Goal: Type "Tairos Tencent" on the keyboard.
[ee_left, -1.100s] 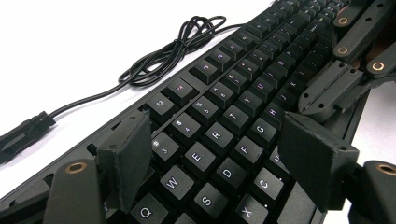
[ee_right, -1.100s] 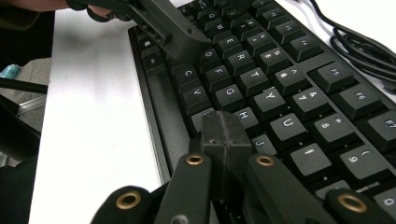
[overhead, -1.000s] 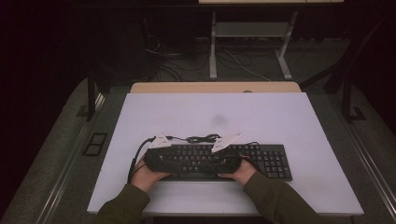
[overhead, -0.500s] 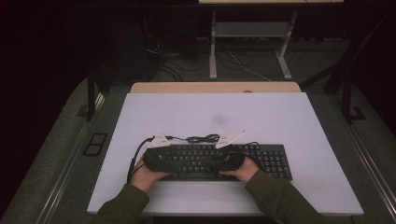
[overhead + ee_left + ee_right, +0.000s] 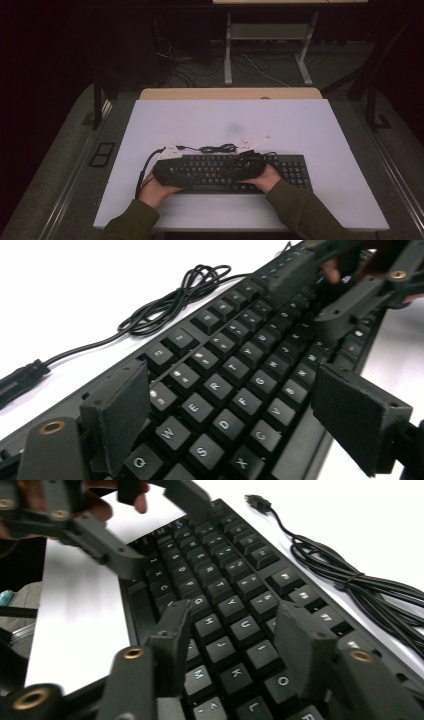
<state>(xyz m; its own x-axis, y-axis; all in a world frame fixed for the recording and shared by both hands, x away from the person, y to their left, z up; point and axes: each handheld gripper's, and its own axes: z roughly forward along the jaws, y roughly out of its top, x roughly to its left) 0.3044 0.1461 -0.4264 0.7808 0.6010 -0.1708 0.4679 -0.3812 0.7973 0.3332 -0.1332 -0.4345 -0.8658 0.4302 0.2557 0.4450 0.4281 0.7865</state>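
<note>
A black keyboard (image 5: 285,169) lies near the front of the white table (image 5: 300,125), its coiled cable (image 5: 217,148) behind it. Both hands hold grippers low over its left half, facing each other. My left gripper (image 5: 235,390) stands open, its jaws having just opened wider, with the letter keys (image 5: 220,390) below and between them. My right gripper (image 5: 235,615) is open too. Its jaws have just been opening over the keys (image 5: 235,625) around H, J and K, and nothing is clamped. In the high view the left gripper (image 5: 186,172) and the right gripper (image 5: 236,172) nearly meet.
The cable (image 5: 165,305) (image 5: 350,575) trails across the table behind the keyboard to a loose plug (image 5: 257,502). Bare white tabletop lies behind and to both sides. Beyond the table's far edge stand a metal frame (image 5: 270,45) and floor cables.
The right hand has shifted slightly over the keyboard. The left hand and the keyboard lie where they were.
</note>
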